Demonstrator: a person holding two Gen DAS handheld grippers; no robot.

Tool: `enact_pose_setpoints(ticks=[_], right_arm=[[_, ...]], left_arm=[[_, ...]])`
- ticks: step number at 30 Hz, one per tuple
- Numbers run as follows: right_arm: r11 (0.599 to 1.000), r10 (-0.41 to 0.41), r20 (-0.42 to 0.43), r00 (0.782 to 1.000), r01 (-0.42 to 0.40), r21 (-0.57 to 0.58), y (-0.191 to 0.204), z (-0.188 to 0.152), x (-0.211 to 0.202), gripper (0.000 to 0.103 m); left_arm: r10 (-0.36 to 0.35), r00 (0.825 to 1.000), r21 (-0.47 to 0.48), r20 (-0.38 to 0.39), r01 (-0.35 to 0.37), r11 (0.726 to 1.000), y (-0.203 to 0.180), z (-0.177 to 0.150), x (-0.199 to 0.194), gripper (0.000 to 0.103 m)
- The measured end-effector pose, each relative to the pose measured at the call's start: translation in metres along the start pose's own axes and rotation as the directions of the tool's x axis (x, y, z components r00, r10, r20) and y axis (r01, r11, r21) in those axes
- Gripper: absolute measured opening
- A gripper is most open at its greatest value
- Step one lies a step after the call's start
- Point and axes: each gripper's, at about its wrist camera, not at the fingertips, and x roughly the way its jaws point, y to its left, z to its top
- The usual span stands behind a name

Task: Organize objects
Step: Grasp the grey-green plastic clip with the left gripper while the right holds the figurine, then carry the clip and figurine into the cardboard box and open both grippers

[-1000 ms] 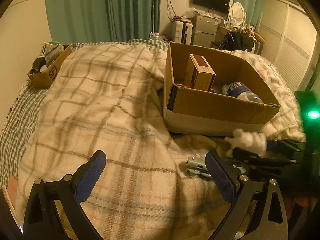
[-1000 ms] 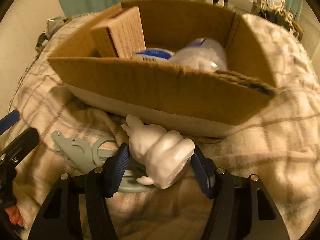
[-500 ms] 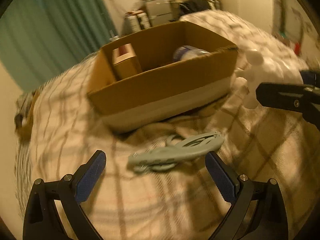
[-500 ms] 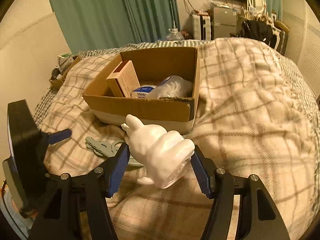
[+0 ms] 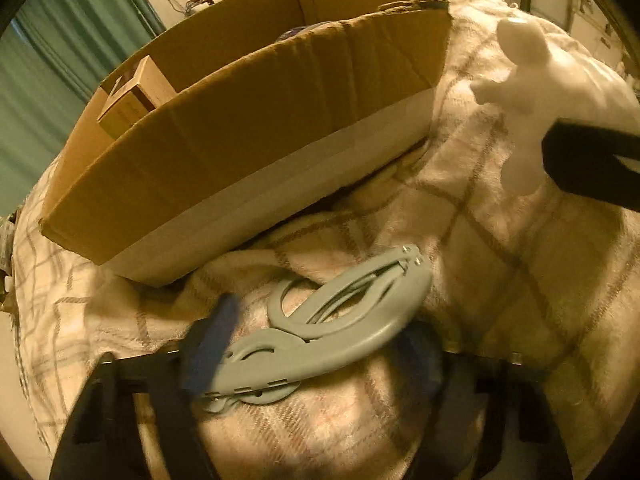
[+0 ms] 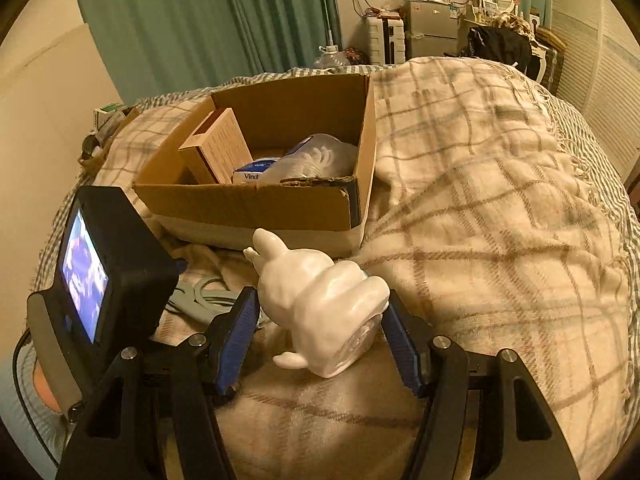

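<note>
A grey plastic folding hanger [image 5: 320, 324] lies on the plaid blanket in front of an open cardboard box [image 5: 248, 144]. My left gripper [image 5: 316, 348] straddles the hanger, its blurred blue pads at either side; I cannot tell if they grip it. My right gripper [image 6: 320, 328] is shut on a white figurine [image 6: 316, 300] and holds it above the blanket, to the right of the hanger [image 6: 200, 296]. The figurine also shows in the left wrist view [image 5: 532, 100]. The box [image 6: 256, 200] holds a brown carton [image 6: 218, 152], a small white-blue box and a clear plastic item.
The plaid blanket [image 6: 500, 220] covers the bed, with folds to the right of the box. The left gripper's camera body [image 6: 100, 272] stands close to the left of the right gripper. A small box of clutter [image 6: 104, 128] sits at the bed's far left.
My left gripper has moved down onto the hanger and its fingers have closed in around it. My right gripper has lifted the figurine up and back from the box.
</note>
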Motion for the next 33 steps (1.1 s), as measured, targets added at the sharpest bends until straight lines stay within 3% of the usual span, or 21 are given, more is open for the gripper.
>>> enact_pose_setpoints(ticks=[2, 4, 7, 11, 22, 33], right_arm=[[1.0, -0.003, 0.005, 1.0, 0.003, 0.0, 0.0, -0.001, -0.002, 0.062], [1.0, -0.004, 0.017, 1.0, 0.004, -0.003, 0.001, -0.001, -0.006, 0.062], [1.0, 0.012, 0.033, 0.999, -0.011, -0.005, 0.002, -0.002, -0.013, 0.062], [1.0, 0.01, 0.049, 0.999, -0.009, -0.005, 0.004, -0.004, -0.022, 0.062], [0.999, -0.012, 0.09, 0.996, 0.016, -0.038, 0.023, -0.014, -0.051, 0.062], [0.992, -0.038, 0.146, 0.989, 0.054, -0.111, 0.048, -0.005, -0.082, 0.062]], left_arm=[[-0.043, 0.999, -0.013, 0.014, 0.043, 0.999, 0.003, -0.001, -0.005, 0.056], [-0.088, 0.996, -0.043, 0.02, 0.089, 0.995, 0.012, -0.002, -0.013, 0.036], [-0.17, 0.983, -0.126, 0.073, 0.179, 0.976, 0.032, -0.005, -0.033, 0.014], [-0.169, 0.974, -0.185, 0.152, 0.196, 0.963, 0.05, -0.015, -0.063, 0.013], [-0.073, 0.974, -0.252, 0.213, 0.127, 0.959, 0.065, -0.041, -0.119, 0.012], [-0.041, 0.948, -0.289, 0.316, 0.138, 0.947, 0.076, -0.022, -0.165, 0.012]])
